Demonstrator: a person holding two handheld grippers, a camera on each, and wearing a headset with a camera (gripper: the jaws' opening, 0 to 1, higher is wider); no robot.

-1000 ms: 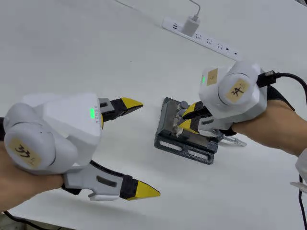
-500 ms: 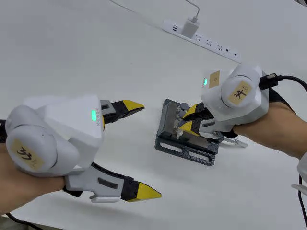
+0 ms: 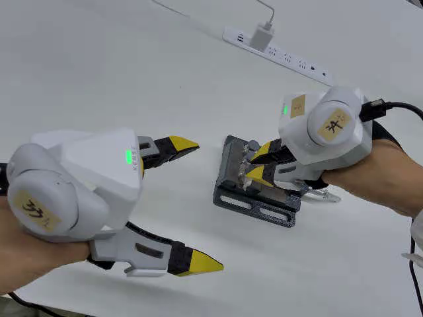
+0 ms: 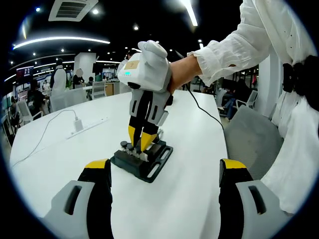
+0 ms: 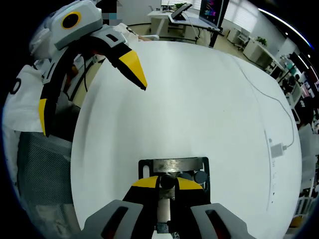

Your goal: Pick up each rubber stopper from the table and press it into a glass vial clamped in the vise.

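A dark metal vise (image 3: 254,203) sits on the white table right of centre, holding small glass vials in a row. One vial at its far end carries a grey stopper (image 3: 253,144). My right gripper (image 3: 252,165) points down onto the vise, its jaws closed narrowly on a dark rubber stopper (image 5: 167,182) over a vial. A second stopper (image 5: 200,177) stands just beside it in the vise (image 5: 173,166). My left gripper (image 3: 206,204) hovers left of the vise, open wide and holding nothing. In the left gripper view the right gripper (image 4: 140,141) stands on the vise (image 4: 143,160).
A white power strip (image 3: 277,50) with a plugged charger lies at the table's far edge, its cable running off left. A black cable (image 3: 403,109) trails from the right gripper. A handle (image 3: 320,193) sticks out of the vise's right side. Chairs and people are beyond the table.
The right gripper has edged slightly right over the vise while staying down on the vials. The left gripper holds open in much the same place.
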